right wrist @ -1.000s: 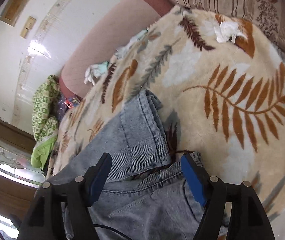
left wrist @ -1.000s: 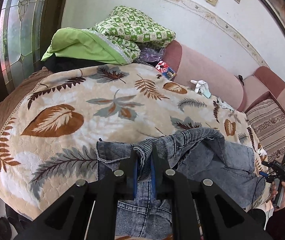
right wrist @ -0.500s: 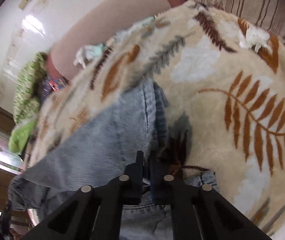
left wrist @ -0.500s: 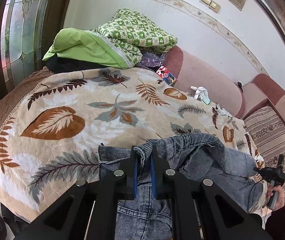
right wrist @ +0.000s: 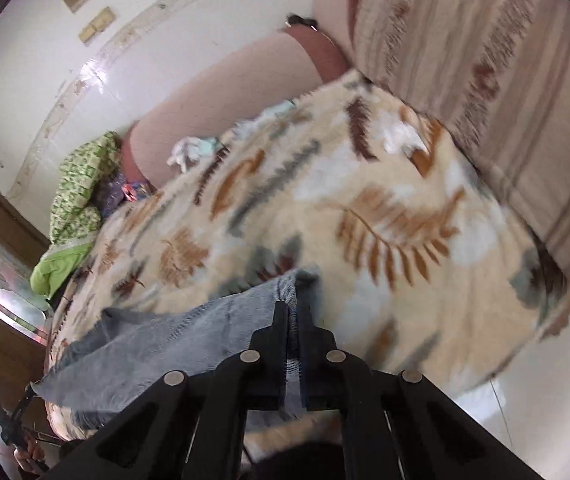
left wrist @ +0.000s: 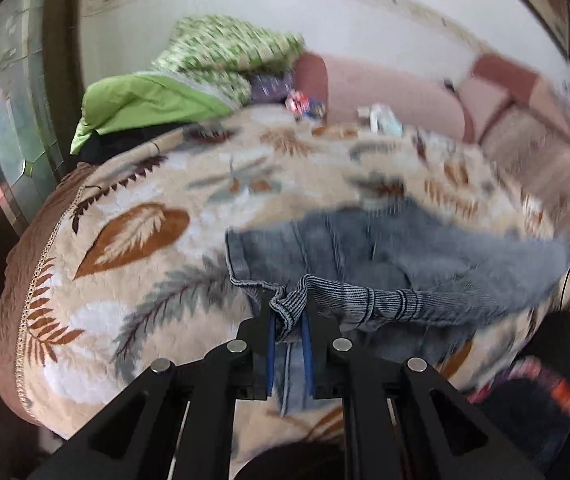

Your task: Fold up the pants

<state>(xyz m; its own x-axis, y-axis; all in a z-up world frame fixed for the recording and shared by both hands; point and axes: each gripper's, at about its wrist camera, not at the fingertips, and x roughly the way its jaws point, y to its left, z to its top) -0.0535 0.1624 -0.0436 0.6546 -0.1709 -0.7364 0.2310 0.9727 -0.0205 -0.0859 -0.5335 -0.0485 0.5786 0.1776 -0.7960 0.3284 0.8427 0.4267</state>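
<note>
The grey-blue denim pants (left wrist: 397, 252) hang stretched in the air above the leaf-patterned blanket (left wrist: 133, 240). My left gripper (left wrist: 287, 322) is shut on a bunched end of the denim. My right gripper (right wrist: 294, 314) is shut on the other end of the pants (right wrist: 189, 336), and the cloth runs from it down to the left. Both views are blurred by motion.
The blanket (right wrist: 405, 248) covers a pink sofa (left wrist: 397, 92). Green bedding (left wrist: 189, 76) is piled at the back left. Small white cloths (right wrist: 193, 150) lie along the backrest. A striped cushion (right wrist: 497, 60) lies on the right. A glass door (left wrist: 9, 116) stands at the left.
The right gripper closed on the pants' end. Both grippers then lifted and drew the denim back toward me, stretching it taut above the blanket.
</note>
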